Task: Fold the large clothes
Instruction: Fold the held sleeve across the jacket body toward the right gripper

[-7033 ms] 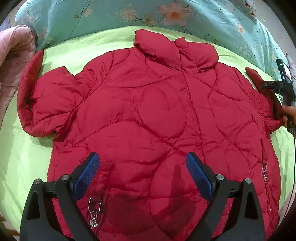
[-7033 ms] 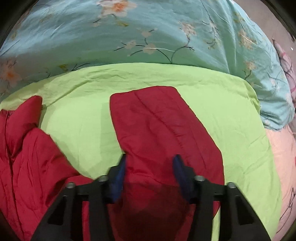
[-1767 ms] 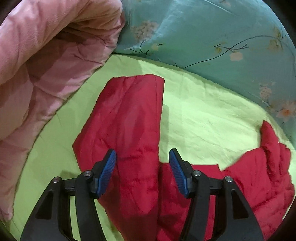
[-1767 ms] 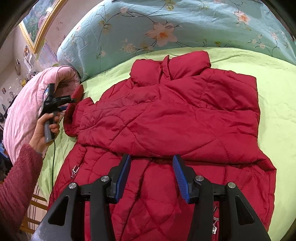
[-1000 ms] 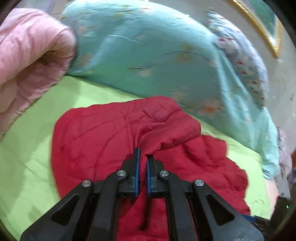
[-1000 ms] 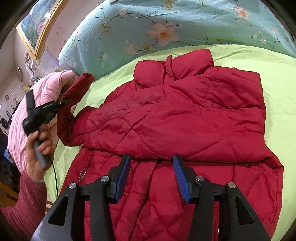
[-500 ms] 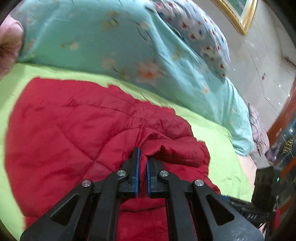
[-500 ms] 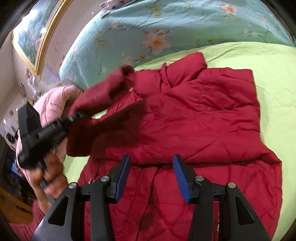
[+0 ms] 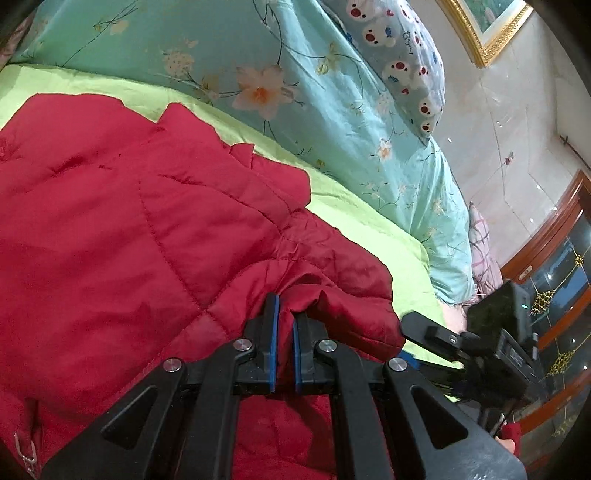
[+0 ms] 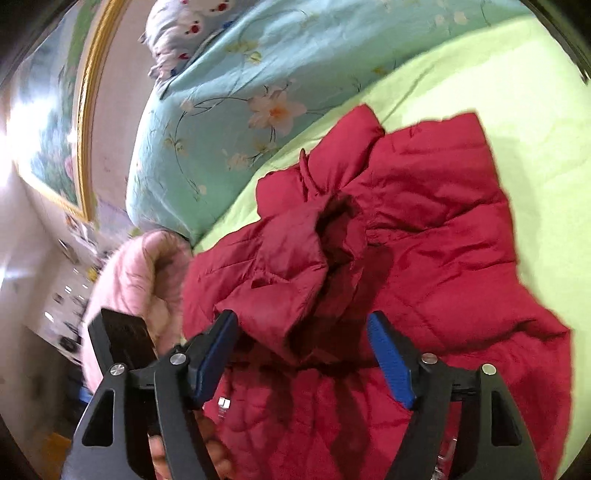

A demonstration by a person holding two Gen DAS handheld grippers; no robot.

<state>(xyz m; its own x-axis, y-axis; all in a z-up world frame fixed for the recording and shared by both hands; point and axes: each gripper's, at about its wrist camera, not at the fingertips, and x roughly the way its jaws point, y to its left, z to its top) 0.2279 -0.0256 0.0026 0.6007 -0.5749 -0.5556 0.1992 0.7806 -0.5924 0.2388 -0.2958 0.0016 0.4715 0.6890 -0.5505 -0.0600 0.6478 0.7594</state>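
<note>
**Left jaws clamped on jacket sleeve; right jaws wide over garment**

The red quilted jacket (image 9: 155, 229) lies spread on the lime-green bed sheet (image 9: 373, 225), its collar toward the turquoise floral duvet (image 9: 280, 62) at the head of the bed.

The left gripper (image 9: 285, 317) has its jaws drawn nearly together, pinching a fold at the cuff end of one sleeve (image 9: 332, 280). That sleeve lies across the body of the jacket, cuff bunched just ahead of the blue pads.

The right gripper (image 10: 301, 332) has just been opening its jaws; they stand wide apart. The bunched sleeve (image 10: 280, 273) shows between the blue pads in the right wrist view, but neither pad presses on it. That view is motion-blurred, so exact contact cannot be told. A metal zip pull (image 10: 222, 403) shows low on the jacket front.

Surroundings: a pink quilt (image 10: 140, 273) sits beside the jacket at the bed's edge; a pillow printed with white cartoon faces (image 9: 399, 66) rests on the duvet, with small lettering too blurred to read. A gold-framed picture (image 9: 484, 29) hangs on the wall. No brand marks or labels are legible on the jacket.
</note>
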